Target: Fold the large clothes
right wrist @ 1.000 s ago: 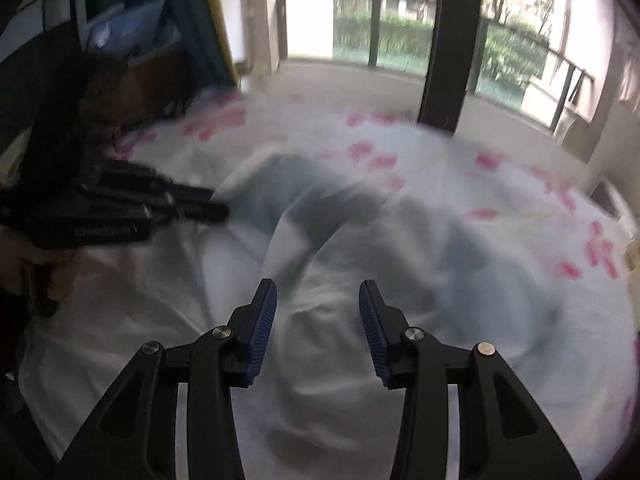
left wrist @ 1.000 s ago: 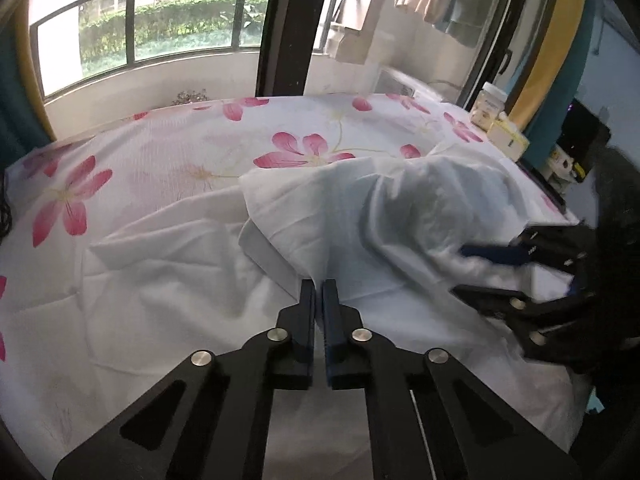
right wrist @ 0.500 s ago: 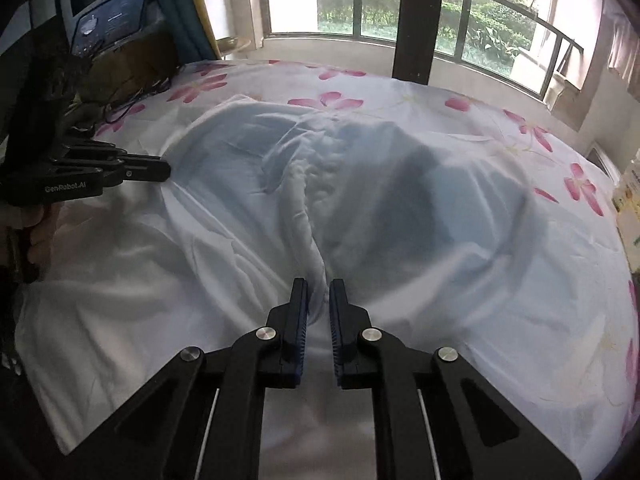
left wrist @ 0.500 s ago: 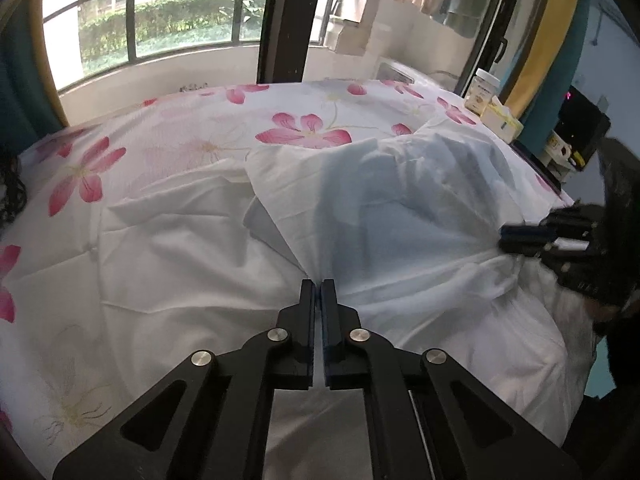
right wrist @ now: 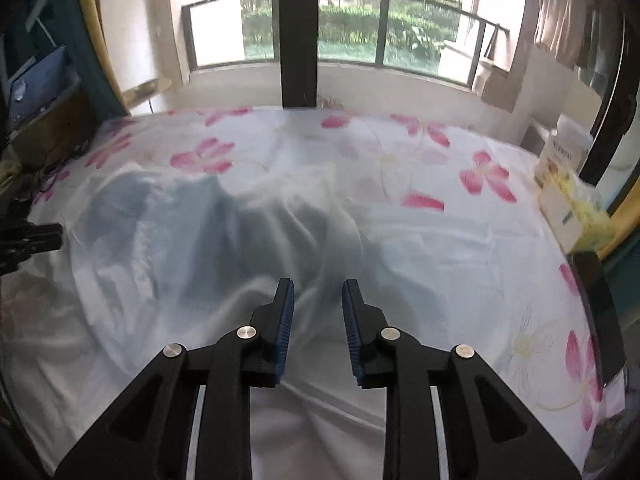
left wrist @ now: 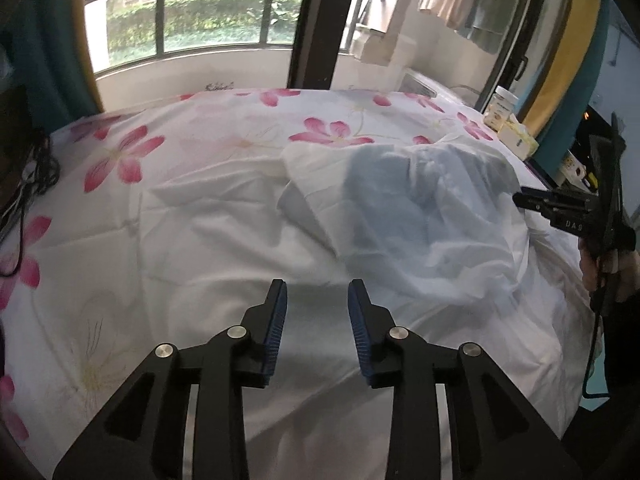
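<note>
A white garment (left wrist: 420, 224) lies rumpled on the bed (left wrist: 200, 208), which is covered by a white sheet printed with pink flowers. Taking the window (left wrist: 192, 20) beyond the bed as the landmark: in the left wrist view the garment sits on the half of the bed away from the window and toward its right, a bluish shadow showing through the thin cloth. Its folded edge runs as a slanting line from the window side down toward the left gripper (left wrist: 317, 284), so the bundle's long axis lies diagonally across the bed rather than square to the window. Which end is collar or hem cannot be told.

The left gripper hovers over flat white cloth on the side of the garment away from the window — its jaws are opening, and nothing sits between the blue pads (left wrist: 280, 308).

The right gripper (right wrist: 317, 282) points toward the window over the garment's creased middle (right wrist: 224, 248); this view is blurred. Its jaws are opening too, with a gap between them and no fold pinched. In the left wrist view the right gripper (left wrist: 524, 200) shows at the garment's right edge, held by a hand (left wrist: 600, 268).
</note>
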The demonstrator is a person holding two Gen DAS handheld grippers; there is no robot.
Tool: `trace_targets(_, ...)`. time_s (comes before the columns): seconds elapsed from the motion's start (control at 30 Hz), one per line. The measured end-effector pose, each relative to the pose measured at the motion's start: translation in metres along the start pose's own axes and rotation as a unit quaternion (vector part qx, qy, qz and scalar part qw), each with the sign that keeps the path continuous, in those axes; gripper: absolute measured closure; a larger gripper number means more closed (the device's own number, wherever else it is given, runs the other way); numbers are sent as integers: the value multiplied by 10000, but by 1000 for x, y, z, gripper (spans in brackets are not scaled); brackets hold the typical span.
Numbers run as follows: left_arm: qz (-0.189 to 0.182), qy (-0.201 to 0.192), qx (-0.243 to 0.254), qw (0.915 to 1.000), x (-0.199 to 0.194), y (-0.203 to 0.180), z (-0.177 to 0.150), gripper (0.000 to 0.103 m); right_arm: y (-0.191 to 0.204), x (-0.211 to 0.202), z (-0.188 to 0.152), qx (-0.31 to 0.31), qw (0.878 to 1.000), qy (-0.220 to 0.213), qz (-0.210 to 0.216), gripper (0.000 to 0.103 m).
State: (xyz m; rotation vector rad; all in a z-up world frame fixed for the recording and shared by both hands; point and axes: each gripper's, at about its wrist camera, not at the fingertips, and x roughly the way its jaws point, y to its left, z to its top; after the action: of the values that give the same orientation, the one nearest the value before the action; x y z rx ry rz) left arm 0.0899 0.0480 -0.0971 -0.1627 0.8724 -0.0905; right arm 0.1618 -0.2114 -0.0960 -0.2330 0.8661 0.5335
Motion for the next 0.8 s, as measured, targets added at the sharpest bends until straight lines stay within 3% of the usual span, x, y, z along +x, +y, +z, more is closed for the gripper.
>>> trace_targets(0.27,47,-137,-175,9997,-31,15,-24,69,-12,-12,-24,122,9998,149,-58,77)
trace_targets(0.6,388,-220,-290,9986,-74,28,-68,68,-28,-46,-53,407,9986,120,-313,69)
trace_targets(0.8,536,-582,-536,9954,-105,36,-98,56,-32,-68,-68,573,9969,87,-529,68)
